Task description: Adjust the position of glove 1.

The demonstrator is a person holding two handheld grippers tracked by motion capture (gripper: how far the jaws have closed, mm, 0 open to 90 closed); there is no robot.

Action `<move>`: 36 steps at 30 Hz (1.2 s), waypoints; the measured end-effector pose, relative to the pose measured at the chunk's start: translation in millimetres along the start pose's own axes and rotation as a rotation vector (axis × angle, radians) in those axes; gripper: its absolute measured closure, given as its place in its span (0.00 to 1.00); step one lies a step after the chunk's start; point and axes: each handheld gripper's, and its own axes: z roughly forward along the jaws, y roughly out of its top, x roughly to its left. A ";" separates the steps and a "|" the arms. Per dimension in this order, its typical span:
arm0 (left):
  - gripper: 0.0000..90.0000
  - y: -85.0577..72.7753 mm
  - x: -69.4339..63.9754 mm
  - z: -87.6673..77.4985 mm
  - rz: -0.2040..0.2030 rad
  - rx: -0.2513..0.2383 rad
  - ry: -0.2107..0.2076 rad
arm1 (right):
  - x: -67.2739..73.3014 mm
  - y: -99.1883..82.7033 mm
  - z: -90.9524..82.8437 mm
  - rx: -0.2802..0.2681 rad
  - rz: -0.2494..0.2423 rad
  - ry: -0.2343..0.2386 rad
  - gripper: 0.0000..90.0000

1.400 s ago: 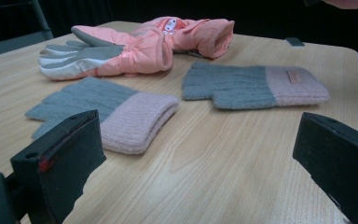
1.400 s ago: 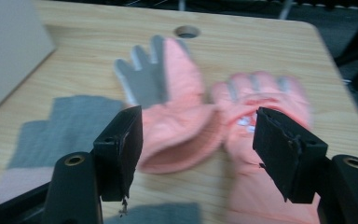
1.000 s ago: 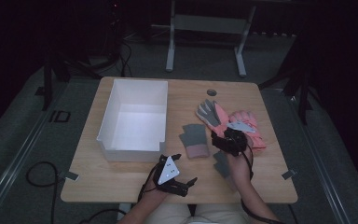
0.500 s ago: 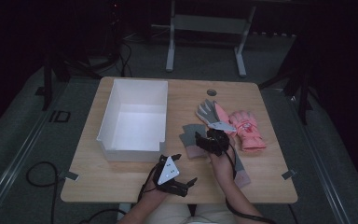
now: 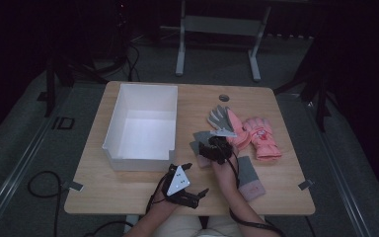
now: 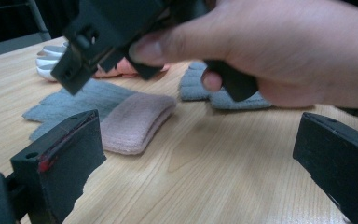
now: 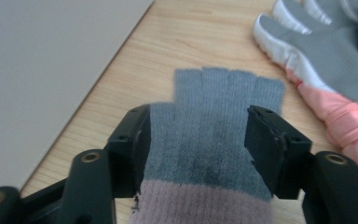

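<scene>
A grey fingerless glove (image 7: 223, 93) with a pink cuff lies flat on the wooden table (image 5: 128, 190), just right of the white box (image 5: 111, 133). My right gripper (image 7: 196, 144) hovers low over it, open, with one jaw on each side of the glove's palm. In the high view the right gripper (image 5: 216, 148) covers most of that glove (image 5: 197, 140). My left gripper (image 5: 180, 185) rests near the table's front edge, jaws wide open and empty. In the left gripper view (image 6: 200, 168) I see the same glove's pink cuff (image 6: 137, 121) and the hand holding the right gripper (image 6: 279, 51).
A second grey glove with a pink cuff (image 5: 249, 177) lies right of the right hand. A pink ski glove (image 5: 261, 136) and a grey and white work glove (image 5: 222, 118) lie behind it. The white box is empty. A round grommet (image 5: 223, 97) sits at the table's back.
My right gripper has moved left, from over the pink gloves to the grey glove beside the box. The left gripper has stayed where it was.
</scene>
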 end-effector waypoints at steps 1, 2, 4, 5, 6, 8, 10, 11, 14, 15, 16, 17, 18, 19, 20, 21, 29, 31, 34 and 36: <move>0.01 0.1 0.2 0.0 0.000 0.002 0.000 | -1.0 -0.8 2.3 0.008 0.003 0.020 0.54; 0.01 0.1 0.2 0.0 0.000 0.002 0.000 | -3.0 -2.0 5.1 0.024 0.006 0.051 0.56; 0.01 0.0 0.3 -0.1 0.000 0.000 -0.002 | -5.9 -4.4 10.1 0.042 0.015 0.076 0.61; 0.01 0.0 0.4 -0.1 0.000 0.000 -0.002 | -6.9 -5.2 12.4 0.052 0.012 0.082 0.62; 0.01 0.1 0.5 0.0 0.000 0.002 -0.002 | -6.3 -6.0 14.6 0.062 -0.003 0.065 0.64; 0.01 0.1 0.4 0.1 0.000 0.004 -0.001 | -5.7 -8.1 18.7 0.078 -0.043 0.028 0.64; 0.01 0.0 0.0 -0.1 0.001 0.000 -0.001 | -4.8 -11.8 24.6 0.100 -0.091 0.018 0.66; 0.01 0.0 0.0 -0.1 0.001 0.000 -0.001 | -3.8 -12.5 24.7 0.094 -0.113 0.011 0.67; 0.01 0.2 0.1 0.3 0.002 0.006 0.001 | -4.5 -9.8 25.2 0.115 -0.130 0.018 0.72; 0.01 0.2 0.1 0.3 0.002 0.006 0.001 | -4.5 -9.8 25.2 0.115 -0.130 0.018 0.72; 0.01 0.1 -0.1 0.1 0.002 0.004 0.002 | -5.5 -9.0 25.3 0.118 -0.125 0.023 0.76; 0.01 0.2 0.0 0.2 0.002 0.005 0.002 | -6.6 -8.1 25.2 0.120 -0.115 0.015 0.85; 0.01 0.3 0.1 0.4 0.001 0.007 0.001 | -6.6 -7.9 25.2 0.120 -0.114 0.011 0.87; 0.01 0.3 0.1 0.4 0.002 0.008 0.000 | -5.8 -7.4 25.1 0.122 -0.113 0.009 0.89; 0.01 0.2 -0.3 0.2 0.004 0.004 -0.001 | -4.9 -6.1 24.7 0.130 -0.111 0.009 0.91; 0.01 0.1 -0.7 0.2 0.005 0.001 0.001 | -4.4 -3.9 23.7 0.138 -0.113 0.013 0.92; 0.01 0.1 -1.0 0.1 0.002 0.001 0.008 | -5.4 5.6 -12.1 0.062 -0.054 0.015 0.94; 0.01 0.3 -1.6 0.4 0.003 0.002 0.012 | -5.4 6.1 -25.5 0.032 -0.029 0.005 0.94; 0.01 0.2 -1.8 0.0 0.010 0.002 0.014 | -4.7 6.0 -30.2 0.021 -0.025 0.000 0.94; 0.01 0.4 -2.2 0.7 0.008 0.007 0.013 | -2.1 0.6 -51.6 -0.022 0.006 -0.015 0.94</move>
